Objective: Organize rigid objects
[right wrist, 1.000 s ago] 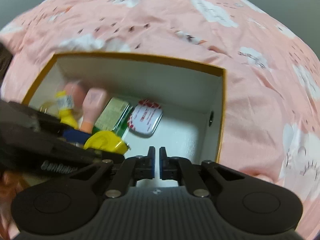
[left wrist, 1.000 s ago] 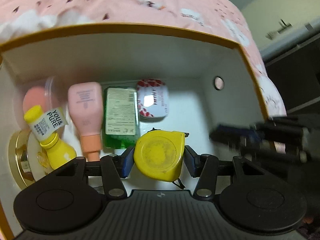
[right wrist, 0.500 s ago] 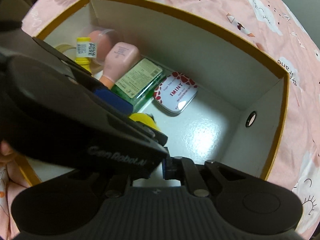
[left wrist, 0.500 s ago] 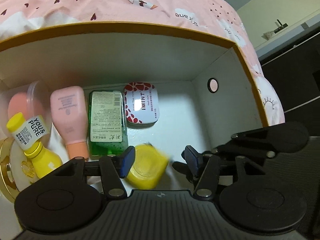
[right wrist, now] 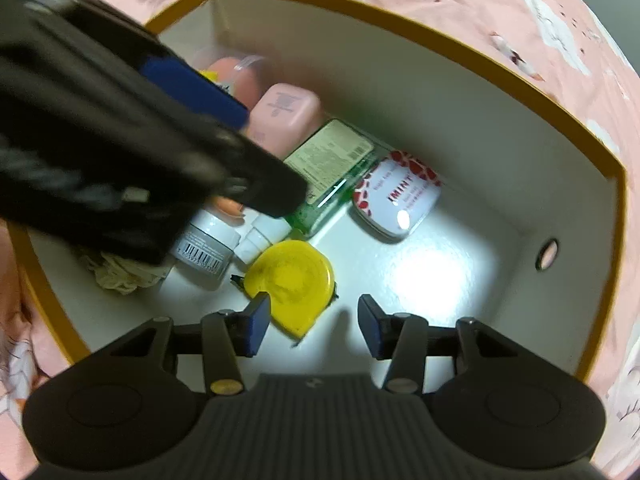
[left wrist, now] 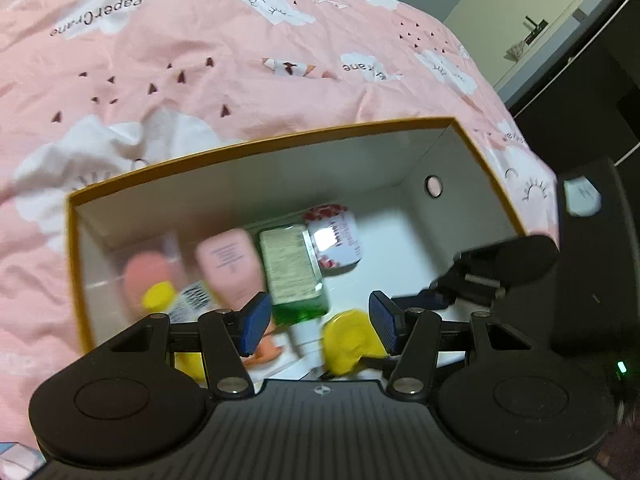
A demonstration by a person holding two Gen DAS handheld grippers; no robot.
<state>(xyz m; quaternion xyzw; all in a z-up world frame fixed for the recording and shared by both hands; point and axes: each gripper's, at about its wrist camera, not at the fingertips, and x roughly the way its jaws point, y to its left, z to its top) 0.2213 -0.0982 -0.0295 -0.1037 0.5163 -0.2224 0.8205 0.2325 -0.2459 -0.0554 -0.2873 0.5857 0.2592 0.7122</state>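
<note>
A yellow tape measure (right wrist: 290,280) lies on the floor of a white box with an orange rim (right wrist: 520,84), also seen blurred in the left wrist view (left wrist: 350,340). My left gripper (left wrist: 320,326) is open and empty, raised above the box (left wrist: 256,148). My right gripper (right wrist: 314,328) is open and empty, low inside the box, its left finger just in front of the tape measure. In the box lie a red-and-white mint tin (right wrist: 396,196), a green bottle (right wrist: 328,172), a pink bottle (right wrist: 286,114) and a yellow bottle (left wrist: 160,296).
A white jar with a barcode (right wrist: 206,246) and a crumpled cloth (right wrist: 120,272) lie in the box's left part. The left gripper's body (right wrist: 120,152) hangs over them. The box sits on a pink patterned bedsheet (left wrist: 200,60). The box's right half floor (right wrist: 440,272) is bare.
My left gripper let go of the yellow tape measure, which now lies in the box, and lifted back. My right gripper moved down into the box and opened.
</note>
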